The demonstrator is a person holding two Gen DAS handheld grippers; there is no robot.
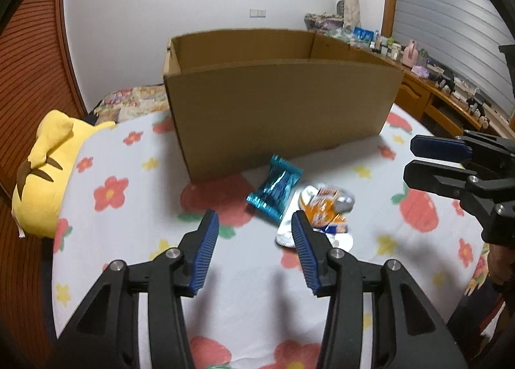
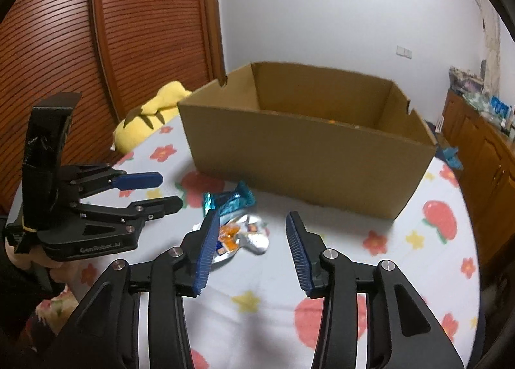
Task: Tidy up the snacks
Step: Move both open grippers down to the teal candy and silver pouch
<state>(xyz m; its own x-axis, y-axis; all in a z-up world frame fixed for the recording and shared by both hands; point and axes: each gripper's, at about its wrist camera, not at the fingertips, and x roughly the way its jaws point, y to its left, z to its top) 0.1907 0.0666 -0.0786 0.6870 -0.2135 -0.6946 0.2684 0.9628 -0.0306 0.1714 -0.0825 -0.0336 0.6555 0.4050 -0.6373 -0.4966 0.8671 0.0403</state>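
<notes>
A teal foil snack packet [image 1: 275,190] lies on the floral bedsheet in front of an open cardboard box [image 1: 280,108]. Beside it lies an orange and silver snack packet [image 1: 326,209] on a white wrapper [image 1: 286,234]. My left gripper [image 1: 254,219] is open and empty, just short of both packets. My right gripper [image 2: 249,219] is open and empty, above the orange and silver packet [image 2: 243,235]; the teal packet [image 2: 230,201] lies just beyond it. The box [image 2: 305,156] shows something orange inside. Each gripper shows in the other's view: the right one [image 1: 410,160], the left one [image 2: 170,190].
A yellow plush toy [image 1: 48,172] lies at the bed's left edge by a wooden slatted door [image 2: 112,31]. A wooden cabinet [image 1: 450,102] with many small items stands at the right. Another teal packet [image 2: 452,156] lies right of the box.
</notes>
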